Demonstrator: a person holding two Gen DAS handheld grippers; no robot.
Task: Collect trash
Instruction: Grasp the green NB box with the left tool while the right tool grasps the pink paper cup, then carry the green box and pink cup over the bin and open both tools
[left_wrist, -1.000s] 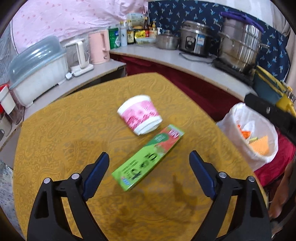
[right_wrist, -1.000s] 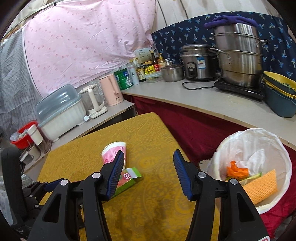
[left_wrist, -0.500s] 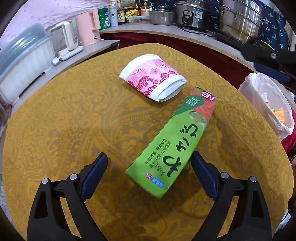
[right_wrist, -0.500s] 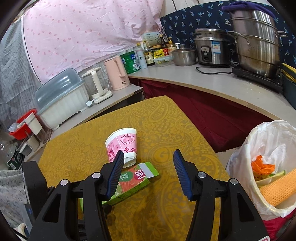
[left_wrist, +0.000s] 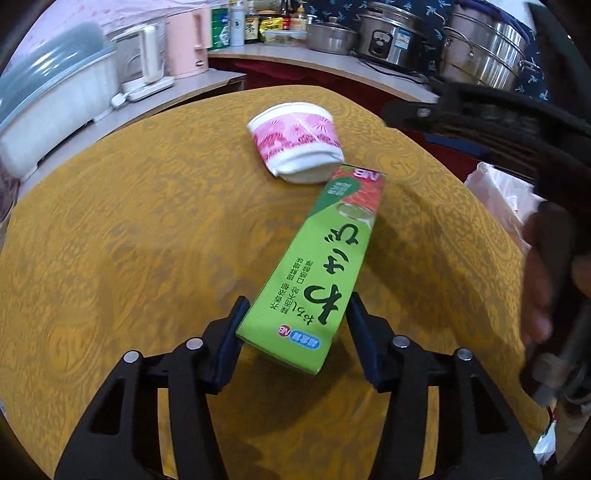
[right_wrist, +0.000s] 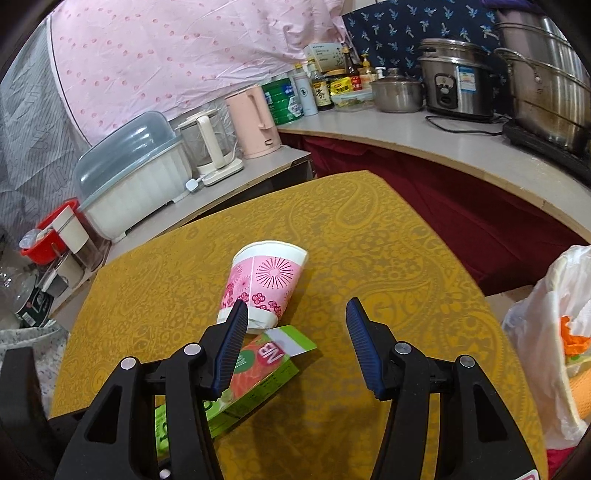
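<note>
Left gripper (left_wrist: 295, 317): my blue pads sit against the two long sides of the green carton (left_wrist: 325, 266) at its near end; clamped on it or within a hair of it, pads look to be touching the card. The carton lies flat on the yellow tablecloth (left_wrist: 129, 240), its far end touching the paper cup (left_wrist: 295, 142).

Right gripper (right_wrist: 295, 332): jaws apart, holding nothing, poised above the table over the carton's red end (right_wrist: 258, 373), cup (right_wrist: 266, 284) just beyond.

Handling, my judgement:
- Carton: thin card, probably empty and light. Side walls will buckle under a hard squeeze. A grip across the narrow width near the end, as now, suits it, but the long free end may droop or swing.
- Cup: on its side, paper, light, free to roll, easily crushed. Take it across the body or pinch the rim.

White-lined trash bag (right_wrist: 546, 332) hangs off the table's right edge, already holding orange scraps.
</note>
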